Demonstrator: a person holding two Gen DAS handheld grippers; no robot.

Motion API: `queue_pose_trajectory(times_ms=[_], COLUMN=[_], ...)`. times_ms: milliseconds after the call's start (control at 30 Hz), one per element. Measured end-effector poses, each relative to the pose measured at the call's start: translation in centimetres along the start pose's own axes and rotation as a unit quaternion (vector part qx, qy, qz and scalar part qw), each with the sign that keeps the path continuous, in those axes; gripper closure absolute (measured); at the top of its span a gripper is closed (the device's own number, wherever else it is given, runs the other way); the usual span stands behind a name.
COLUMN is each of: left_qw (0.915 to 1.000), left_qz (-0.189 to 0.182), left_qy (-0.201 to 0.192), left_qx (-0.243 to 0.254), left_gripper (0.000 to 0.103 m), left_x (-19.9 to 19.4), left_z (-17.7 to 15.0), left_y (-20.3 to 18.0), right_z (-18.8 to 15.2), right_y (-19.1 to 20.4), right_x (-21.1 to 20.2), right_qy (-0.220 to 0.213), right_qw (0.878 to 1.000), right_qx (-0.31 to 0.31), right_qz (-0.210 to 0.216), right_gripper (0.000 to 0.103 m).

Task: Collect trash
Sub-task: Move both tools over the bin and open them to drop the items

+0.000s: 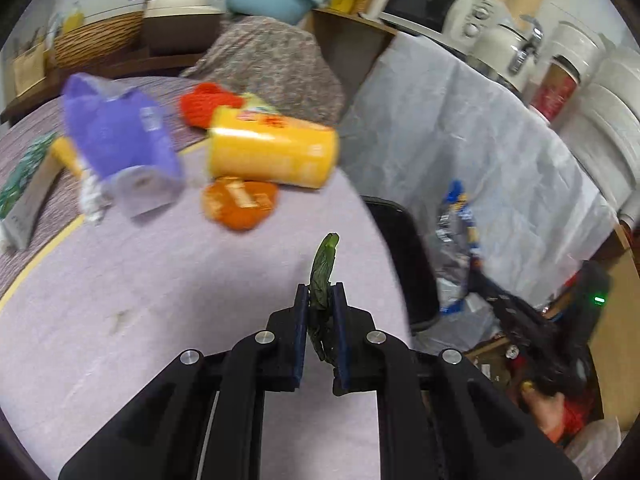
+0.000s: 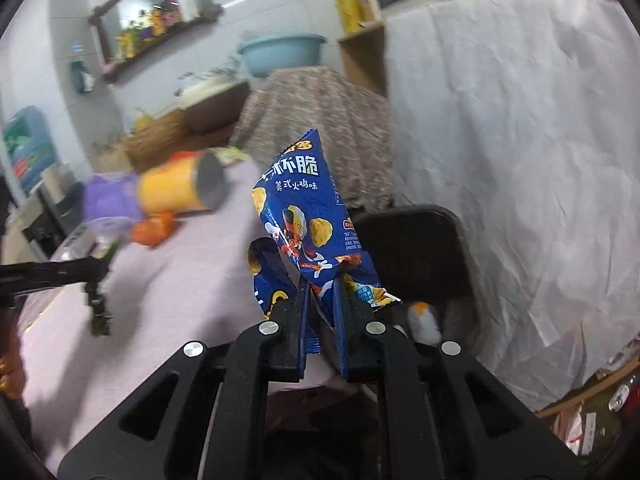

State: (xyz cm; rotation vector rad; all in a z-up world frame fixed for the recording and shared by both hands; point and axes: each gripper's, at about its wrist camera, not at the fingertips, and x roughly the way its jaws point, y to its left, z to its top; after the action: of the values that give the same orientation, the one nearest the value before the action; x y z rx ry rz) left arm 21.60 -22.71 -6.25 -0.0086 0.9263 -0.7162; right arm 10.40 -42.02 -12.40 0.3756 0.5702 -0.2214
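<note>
The left gripper [image 1: 321, 300] pointed steeply down over the pink table [image 1: 160, 300], jaws pinched on a dark green wrapper [image 1: 325, 264] — the right gripper [image 2: 321, 292], angled lower toward the black chair [image 2: 416, 248], clamped a blue snack bag [image 2: 296, 208].

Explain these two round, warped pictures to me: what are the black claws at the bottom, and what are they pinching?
No robot here: a person carries a two-finger grabber in each hand, and a wide-angle camera on each looks along its fingers. One picture comes from the left gripper, shut on a thin dark green wrapper. The other comes from the right gripper, shut on a blue snack bag. On the table with its pale purple cloth lie a yellow canister on its side, a purple pack and an orange lid, all a bit blurred. A dark chair stands beyond the table's edge.
</note>
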Motion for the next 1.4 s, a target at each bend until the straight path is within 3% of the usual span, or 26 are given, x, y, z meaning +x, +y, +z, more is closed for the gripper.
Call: queue_pose_trajectory(times_ms=[167,367,433,467,500,767,967,1033,1067,1133,1267,1333,1400], left_qw=[0.9993,0.9978,0.9970,0.9967,0.9962,0.9906,0.9890,0.9887,0.9888,0.9896,0.9910,0.9918,0.9923], left_qz=[-0.027,-0.025,-0.019,-0.017,-0.012,0.016,0.012,0.009,0.010,0.001,0.004,-0.008,-0.018], left_qy=[0.017,0.041,0.054,0.060,0.068,0.124,0.135,0.135,0.133,0.125,0.089,0.071,0.056], left_qx=[0.022,0.047,0.051,0.051,0.053,0.057,0.059,0.064,0.066,0.072,0.100,0.106,0.109], left_gripper=[0.090,0.091,0.091,0.092,0.093,0.093,0.093,0.083,0.071,0.066,0.047,0.045,0.035], left_x=[3.9,8.1,9.8,10.5,11.5,18.0,18.5,18.1,17.8,17.0,13.8,11.8,9.6], left_z=[1.8,2.7,2.9,3.0,3.1,3.3,3.3,3.3,3.3,3.2,3.3,3.5,3.7], left_y=[-4.6,-8.6,-9.4,-9.7,-10.1,-11.5,-11.2,-11.2,-11.2,-11.2,-11.5,-11.3,-10.7], right_z=[-0.7,-2.5,-3.4,-3.8,-3.9,-5.6,-6.2,-6.5,-6.6,-6.6,-5.8,-4.7,-3.6], right_y=[-4.4,-7.2,-8.1,-8.6,-8.8,-10.9,-12.9,-13.3,-13.4,-13.1,-11.2,-9.8,-8.5], right_x=[5.1,10.9,12.2,12.7,13.0,11.6,9.7,9.6,9.5,9.2,8.5,7.8,7.1], right_qy=[0.048,0.093,0.107,0.110,0.110,0.097,0.091,0.093,0.095,0.093,0.082,0.072,0.060], right_qw=[0.998,0.994,0.991,0.991,0.990,0.988,0.986,0.984,0.983,0.984,0.989,0.992,0.995], right_qx=[0.038,0.053,0.068,0.074,0.077,0.094,0.110,0.121,0.128,0.128,0.102,0.083,0.065], right_qz=[-0.024,-0.035,-0.033,-0.036,-0.041,-0.075,-0.086,-0.087,-0.088,-0.088,-0.070,-0.058,-0.048], right_gripper=[0.091,0.090,0.081,0.067,0.061,0.061,0.061,0.058,0.049,0.048,0.048,0.048,0.037])
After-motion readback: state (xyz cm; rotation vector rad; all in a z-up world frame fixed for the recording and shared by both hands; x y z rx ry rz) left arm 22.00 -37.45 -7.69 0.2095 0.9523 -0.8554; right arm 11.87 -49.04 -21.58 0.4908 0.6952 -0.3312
